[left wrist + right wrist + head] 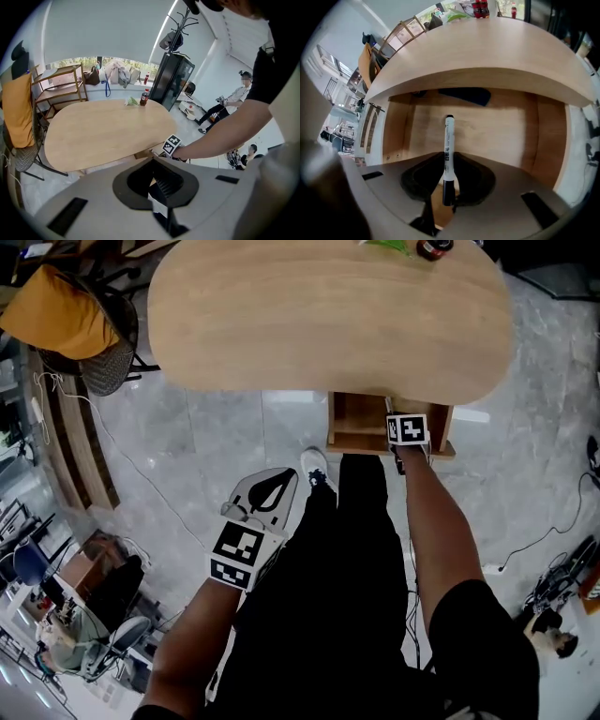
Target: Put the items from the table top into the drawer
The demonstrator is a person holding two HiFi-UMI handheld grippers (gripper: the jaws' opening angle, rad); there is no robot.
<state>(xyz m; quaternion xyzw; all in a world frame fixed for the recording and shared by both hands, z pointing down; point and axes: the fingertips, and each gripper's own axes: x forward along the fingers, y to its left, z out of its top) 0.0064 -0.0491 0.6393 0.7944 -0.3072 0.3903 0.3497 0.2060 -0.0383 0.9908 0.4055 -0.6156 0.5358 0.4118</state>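
A broad, rounded wooden table (pixel 328 324) filled the upper part of the head view, most of its top bare. Under the table's near edge an open wooden drawer (pixel 501 131) stuck out, with a dark object (pixel 466 96) lying at its back, deep beneath the tabletop. The right gripper (pixel 447 176) reached in under that same edge, its jaws closed onto a white marker (pixel 448 145); they gripped it near its black end, and the barrel pointed away over the drawer floor toward the back. Whether the marker touched the drawer floor could not be told. The left gripper (pixel 274 488) hung well clear of the table, out from its near edge and over the grey floor (pixel 187 456) beside the person's leg, jaws pressed together with nothing between them. At the table's far edge stood a dark bottle (pixel 144 97) with a red cap, and just beside it lay a green item (pixel 132 101).
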